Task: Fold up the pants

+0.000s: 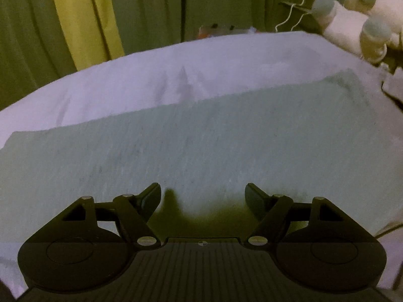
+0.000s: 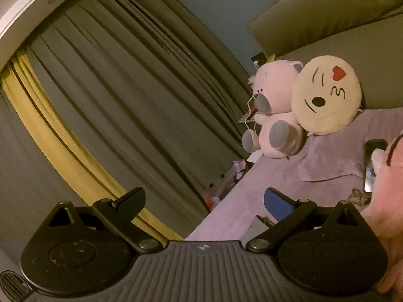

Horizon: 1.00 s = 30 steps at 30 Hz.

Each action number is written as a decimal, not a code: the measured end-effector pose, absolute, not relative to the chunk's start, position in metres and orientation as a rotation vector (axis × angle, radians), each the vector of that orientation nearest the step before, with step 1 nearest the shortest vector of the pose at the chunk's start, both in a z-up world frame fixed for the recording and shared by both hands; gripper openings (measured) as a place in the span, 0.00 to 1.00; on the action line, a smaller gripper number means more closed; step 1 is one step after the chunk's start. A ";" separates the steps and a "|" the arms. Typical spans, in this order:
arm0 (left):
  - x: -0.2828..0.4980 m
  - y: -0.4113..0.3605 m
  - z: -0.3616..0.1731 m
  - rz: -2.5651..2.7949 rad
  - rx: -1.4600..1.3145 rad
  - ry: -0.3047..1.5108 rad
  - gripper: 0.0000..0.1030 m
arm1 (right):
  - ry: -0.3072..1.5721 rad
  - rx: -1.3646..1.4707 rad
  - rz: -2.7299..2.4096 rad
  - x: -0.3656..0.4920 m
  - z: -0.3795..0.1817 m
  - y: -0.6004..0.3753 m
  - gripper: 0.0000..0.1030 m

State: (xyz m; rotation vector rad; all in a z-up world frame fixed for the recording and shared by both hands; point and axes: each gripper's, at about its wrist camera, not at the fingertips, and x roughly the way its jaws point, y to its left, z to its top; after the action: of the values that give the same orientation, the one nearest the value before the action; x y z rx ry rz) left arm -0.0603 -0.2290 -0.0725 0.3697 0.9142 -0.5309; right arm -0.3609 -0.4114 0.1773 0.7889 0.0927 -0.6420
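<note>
Pale grey-green pants point(image 1: 201, 141) lie flat in a long band across a lilac bed sheet point(image 1: 141, 80) in the left wrist view. My left gripper point(image 1: 202, 197) hangs just above the pants' near part, jaws wide apart, nothing between them; its shadow falls on the cloth. In the right wrist view my right gripper point(image 2: 204, 201) stands open and tilted, pointing across the bed's edge toward the curtains, with nothing in it. The pants do not show in that view.
A pink plush bear point(image 2: 274, 115) and a round emoji cushion point(image 2: 327, 95) sit at the head of the bed. A dark phone point(image 2: 372, 166) and a hand point(image 2: 388, 201) are at the right. Green and yellow curtains point(image 1: 88, 17) hang behind the bed.
</note>
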 end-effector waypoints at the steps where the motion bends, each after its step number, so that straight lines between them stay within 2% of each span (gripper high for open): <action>1: -0.062 -0.228 -0.074 -0.513 0.390 0.917 0.77 | 0.093 0.794 -0.648 -0.363 0.175 -0.410 0.97; 5: -0.060 -0.217 -0.080 -0.441 0.421 0.925 0.79 | 0.077 0.823 -0.663 -0.375 0.179 -0.400 0.97; 11: -0.053 -0.189 -0.093 -0.316 0.432 0.887 0.91 | 0.092 0.834 -0.663 -0.367 0.170 -0.405 0.97; 17: -0.047 -0.143 -0.095 -0.171 0.406 0.868 0.91 | 0.128 0.834 -0.663 -0.325 0.139 -0.431 0.98; 24: -0.051 -0.083 -0.092 -0.010 0.610 0.871 0.92 | 0.150 0.969 -0.549 -0.281 0.113 -0.456 0.97; 30: -0.042 -0.012 -0.082 0.121 0.336 1.045 0.94 | 0.199 0.946 -0.645 -0.286 0.103 -0.464 0.97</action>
State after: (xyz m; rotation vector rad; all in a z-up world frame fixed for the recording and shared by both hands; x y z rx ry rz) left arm -0.0416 -0.0117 -0.0824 0.3360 1.0455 0.1210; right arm -0.2858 -0.4642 0.1029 0.9458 0.1993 -0.6445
